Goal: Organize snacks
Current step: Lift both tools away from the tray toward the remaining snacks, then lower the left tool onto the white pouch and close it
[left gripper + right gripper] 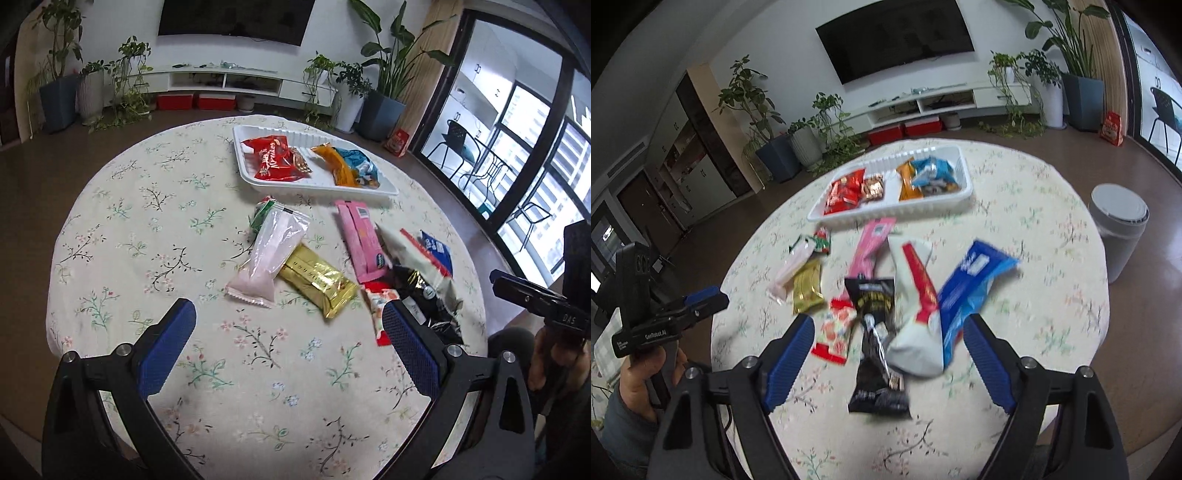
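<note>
Both claws, left gripper [288,347] and right gripper [888,363], hang wide open and empty above loose snack packets [875,332], ready to fill the half-stocked white tray [945,206] beyond

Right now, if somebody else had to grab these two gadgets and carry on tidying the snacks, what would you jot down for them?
Left hand-held gripper: open, empty, over the table.
Right hand-held gripper: open, empty, over the black packet.
In the white tray: red packet, copper-coloured packet, orange packet, light blue packet.
Loose on the tablecloth: clear pink bag, gold bar, pink box, white-and-red pouch, blue pouch, green-and-red packet, a red floral packet.
Done: four snacks trayed. Left: all the loose ones.
</note>
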The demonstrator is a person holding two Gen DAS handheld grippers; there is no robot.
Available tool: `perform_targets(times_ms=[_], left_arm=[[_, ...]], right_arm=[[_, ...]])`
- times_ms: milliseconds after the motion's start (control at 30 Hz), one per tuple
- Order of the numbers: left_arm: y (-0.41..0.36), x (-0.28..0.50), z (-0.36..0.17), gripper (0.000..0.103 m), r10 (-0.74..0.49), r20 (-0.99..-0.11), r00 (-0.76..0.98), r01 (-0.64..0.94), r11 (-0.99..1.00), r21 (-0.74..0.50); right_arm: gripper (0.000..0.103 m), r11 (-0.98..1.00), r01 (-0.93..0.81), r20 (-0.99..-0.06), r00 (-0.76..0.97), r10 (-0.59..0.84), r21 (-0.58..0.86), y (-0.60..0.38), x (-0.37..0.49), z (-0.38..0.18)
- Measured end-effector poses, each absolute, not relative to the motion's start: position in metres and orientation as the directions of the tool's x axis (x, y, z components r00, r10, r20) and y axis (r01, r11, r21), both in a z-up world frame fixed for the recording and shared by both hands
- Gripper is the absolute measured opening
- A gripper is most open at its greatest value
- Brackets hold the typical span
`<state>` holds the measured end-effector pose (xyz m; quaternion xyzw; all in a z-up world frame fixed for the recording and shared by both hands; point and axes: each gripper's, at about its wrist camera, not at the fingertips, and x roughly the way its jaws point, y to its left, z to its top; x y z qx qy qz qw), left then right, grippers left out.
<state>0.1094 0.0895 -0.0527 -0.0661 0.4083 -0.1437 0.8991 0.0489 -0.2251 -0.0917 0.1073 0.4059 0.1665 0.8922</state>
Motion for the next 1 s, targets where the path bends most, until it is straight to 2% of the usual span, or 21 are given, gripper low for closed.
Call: perform_targets(times_ms=[267,333,433,533,700,767,867,900,1000], left_arm=[[0.087,0.155,-0.054,0.101,-0.273,-0.765,0.584,0.276,0.953,-0.129],[0.085,0.170,-0.055,0.097,-0.262,-0.783,0.564,0.294,0.950,-0.106],[0.080,0.197,-0.067,0.080,-0.257,-0.829,0.497,0.343,0.936,-0.084],[0.072,0.220,-0.080,0.069,-0.241,-0.865,0.441,0.378,0.924,-0.065],[0.058,0.246,-0.098,0.068,-0.219,-0.897,0.384,0.415,0.909,-0.045],[0.053,0.250,-0.105,0.061,-0.216,-0.905,0.366,0.424,0.905,-0.044],[0.051,0.252,-0.109,0.043,-0.229,-0.904,0.361,0.424,0.904,-0.060],[0.051,0.254,-0.109,0.034,-0.227,-0.905,0.360,0.420,0.905,-0.060],[0.049,0.253,-0.110,0.032,-0.224,-0.907,0.357,0.426,0.903,-0.056]], right_arm=[[0.078,0.928,-0.211,-0.720,0.585,0.373,0.309,-0.222,0.047,-0.098],[0.078,0.928,-0.221,-0.726,0.578,0.372,0.300,-0.218,0.047,-0.099],[0.077,0.925,-0.229,-0.736,0.560,0.379,0.302,-0.214,0.048,-0.103],[0.077,0.921,-0.232,-0.740,0.549,0.389,0.312,-0.210,0.049,-0.105],[0.077,0.921,-0.229,-0.751,0.533,0.390,0.315,-0.208,0.051,-0.111],[0.077,0.920,-0.228,-0.753,0.529,0.391,0.318,-0.207,0.052,-0.113],[0.076,0.920,-0.229,-0.754,0.527,0.392,0.318,-0.207,0.053,-0.113],[0.076,0.920,-0.230,-0.755,0.526,0.391,0.317,-0.207,0.054,-0.114],[0.075,0.922,-0.230,-0.759,0.523,0.388,0.313,-0.207,0.055,-0.115]])
